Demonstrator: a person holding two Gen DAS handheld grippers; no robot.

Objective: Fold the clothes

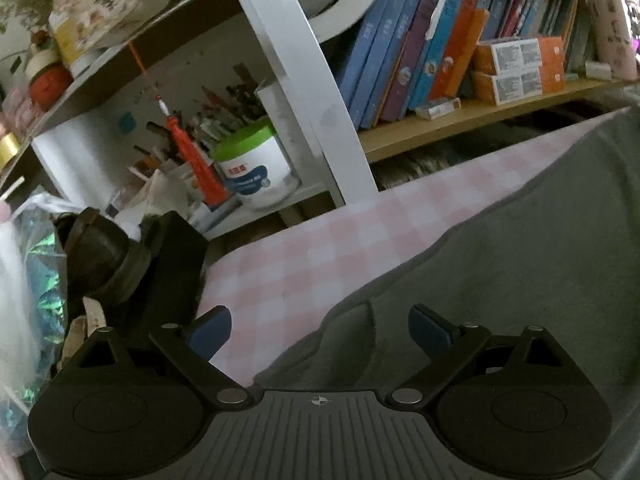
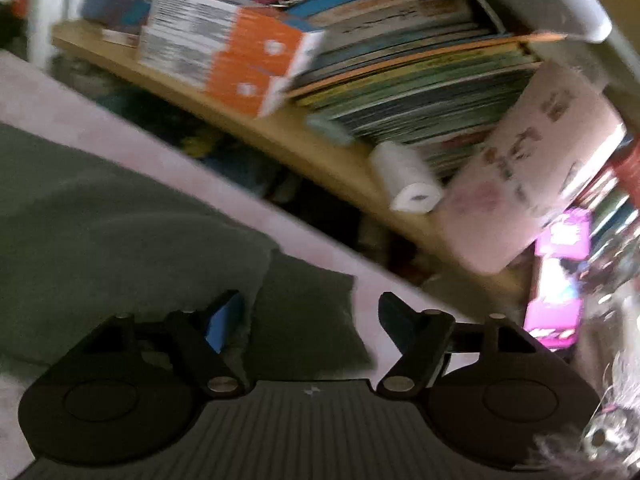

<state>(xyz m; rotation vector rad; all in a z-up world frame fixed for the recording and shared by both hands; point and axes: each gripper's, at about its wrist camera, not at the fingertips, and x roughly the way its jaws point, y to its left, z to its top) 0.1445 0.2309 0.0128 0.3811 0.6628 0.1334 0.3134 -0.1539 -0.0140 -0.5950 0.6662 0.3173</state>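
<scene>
Nearest us, our left gripper (image 1: 320,332) is spread wide and empty over the garment's (image 1: 500,272) edge, where grey cloth meets the checked cover (image 1: 320,240). Our right gripper (image 2: 310,322) is also spread, pinching nothing, with a cloth corner lying between its fingers. The garment stretches between the two grippers and away toward the bookshelf (image 1: 460,124), so neither hand looks clearly nearer.

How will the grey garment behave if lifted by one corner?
Probably floppy: the grey garment lies flat on the checked cloth with soft creases. Its matte, fleecy surface suggests good grip. It looks thick, so likely drapes heavily.
</scene>
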